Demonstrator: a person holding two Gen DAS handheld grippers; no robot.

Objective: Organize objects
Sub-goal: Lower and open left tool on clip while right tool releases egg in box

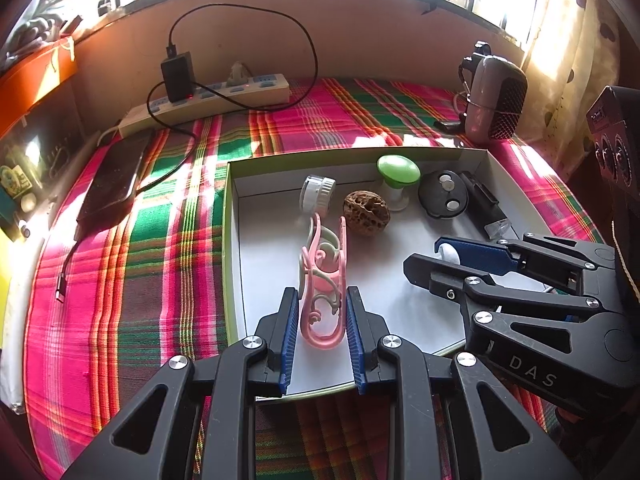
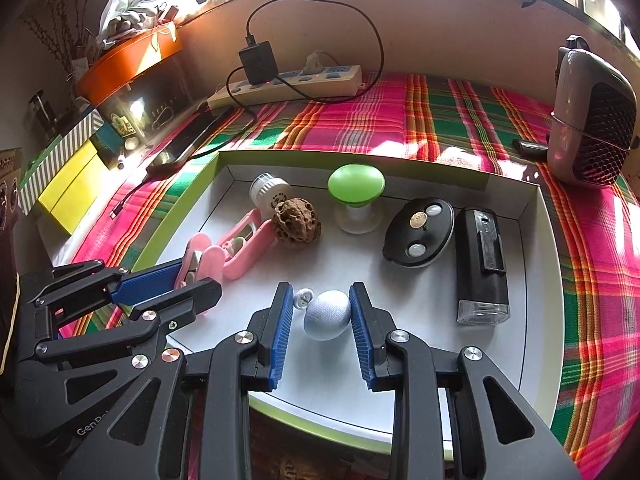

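Observation:
A white tray (image 1: 234, 264) with a green rim lies on the plaid cloth. My left gripper (image 1: 322, 312) is shut on a pink scrollwork clip (image 1: 322, 264) standing over the tray's front left; in the right wrist view the same left gripper (image 2: 198, 278) holds the clip (image 2: 240, 248) from the left. My right gripper (image 2: 322, 308) is shut on a pale egg-shaped thing (image 2: 326, 314) just above the tray floor, with a small white disc (image 2: 303, 298) by its left pad. Seen from the left wrist, the right gripper (image 1: 424, 255) reaches in with the egg (image 1: 449, 254).
Further back in the tray sit a white cap (image 2: 268, 192), a walnut (image 2: 297, 222), a green knob (image 2: 356, 184), a black round lid (image 2: 420, 232) and a black box-shaped device (image 2: 482, 260). Behind the tray are a power strip (image 1: 208, 100), a phone (image 1: 112, 184) and a small heater (image 1: 494, 100).

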